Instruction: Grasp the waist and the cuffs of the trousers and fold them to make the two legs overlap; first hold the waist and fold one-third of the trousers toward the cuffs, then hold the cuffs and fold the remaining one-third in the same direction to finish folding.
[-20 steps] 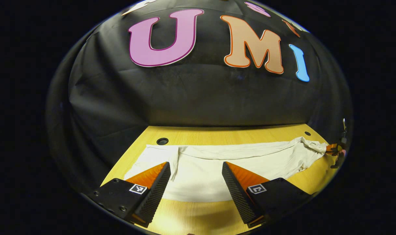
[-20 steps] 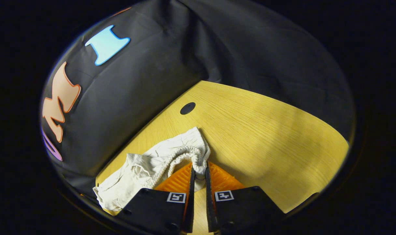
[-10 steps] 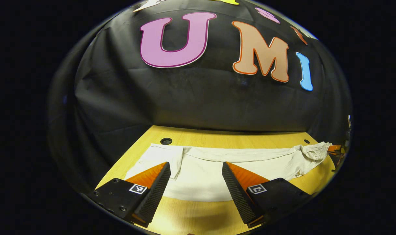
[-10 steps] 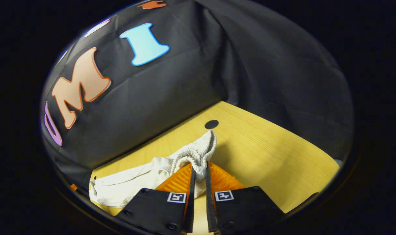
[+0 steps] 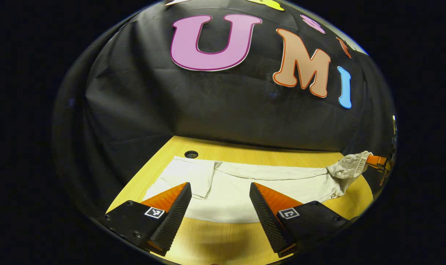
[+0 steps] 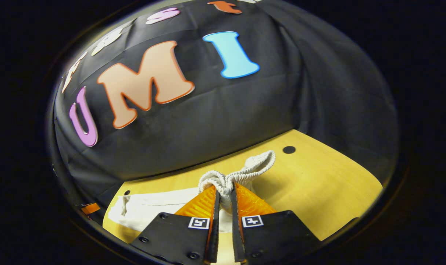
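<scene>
— Where are the trousers [image 5: 245, 187]?
— They lie flat on the yellow counter [image 5: 223, 243], stretched from side to side. The cuffs [image 5: 188, 175] are on the left, near a small round hole [image 5: 191, 154].
— What is the left gripper [image 5: 220, 200] doing?
— Its two fingers are spread wide, just above the cloth's near edge. It holds nothing.
— And the right gripper [image 6: 223, 200]?
— It pinches the bunched waist [image 6: 226, 182] tight and lifts it off the counter.
</scene>
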A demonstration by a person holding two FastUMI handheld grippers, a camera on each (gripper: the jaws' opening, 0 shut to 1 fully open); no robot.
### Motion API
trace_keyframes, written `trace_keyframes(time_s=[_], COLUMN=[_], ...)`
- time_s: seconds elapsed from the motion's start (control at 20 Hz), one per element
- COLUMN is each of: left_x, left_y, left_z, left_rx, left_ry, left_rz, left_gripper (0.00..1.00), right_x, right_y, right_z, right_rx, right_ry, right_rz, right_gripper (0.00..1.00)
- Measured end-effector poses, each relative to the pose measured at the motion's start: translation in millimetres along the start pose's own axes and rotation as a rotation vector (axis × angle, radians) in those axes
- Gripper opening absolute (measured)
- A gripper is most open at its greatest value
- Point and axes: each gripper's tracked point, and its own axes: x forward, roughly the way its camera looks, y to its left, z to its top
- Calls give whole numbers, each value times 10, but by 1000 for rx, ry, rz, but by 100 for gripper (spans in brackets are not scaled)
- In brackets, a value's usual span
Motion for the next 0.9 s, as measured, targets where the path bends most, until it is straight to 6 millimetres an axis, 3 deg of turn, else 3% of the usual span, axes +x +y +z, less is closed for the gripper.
trace_keyframes(time_s=[0.1,0.3,0.5,0.7,0.8,0.85,0.9], left_x=[-6,7,51,112,179,229,279], left_y=[115,441,805,1134,1280,1350,1402], left_z=[-27,-90,-111,-177,-220,-259,-281], left_rx=[-11,-19,-23,-15,-8,-4,-2], left_ry=[3,14,14,28,37,43,48], left_rz=[-11,-14,4,28,44,51,55], left_gripper=[96,96,96,96,96,96,96], right_x=[20,49,167,235,238,247,200], right_y=[438,1090,1563,1760,1767,1794,1804], right_z=[-98,-340,-755,-1140,-1312,-1397,-1457], right_rx=[-26,-61,-82,-90,-102,-104,-104], right_ry=[9,43,100,182,225,252,276], right_rz=[48,130,197,243,261,271,283], right_gripper=[18,18,18,18,22,17,25])
